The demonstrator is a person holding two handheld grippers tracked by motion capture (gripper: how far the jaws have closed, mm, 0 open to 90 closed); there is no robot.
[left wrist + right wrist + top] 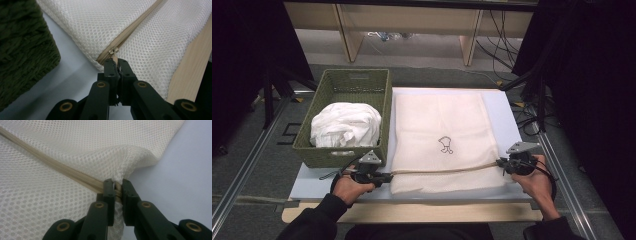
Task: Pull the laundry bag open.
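High view: a cream mesh laundry bag (441,142) lies flat on the white board (504,107), w/ its zipper (447,170) running across the near edge. The left gripper (388,177) sits at the zipper's left end, the right gripper (500,162) at the bag's right edge. One on each end probably so the bag stays stretched while the zipper is pulled. A green woven basket (384,107) w/ white laundry (344,125) stands just beside the bag, left of it, prob. waiting to go inside.

Left gripper view: jaws are together, clamped on the small zipper pull (115,55), where the tan zipper (130,31) ends. The grip is at the very tips, as the tab is thin.

Right gripper view: jaws are pinched on the bag corner (120,175), mesh and zipper tape (62,168) between them; fabric bunches a bit above the tips. I judge this is the anchor hand, holding vs. the pull from the other side.
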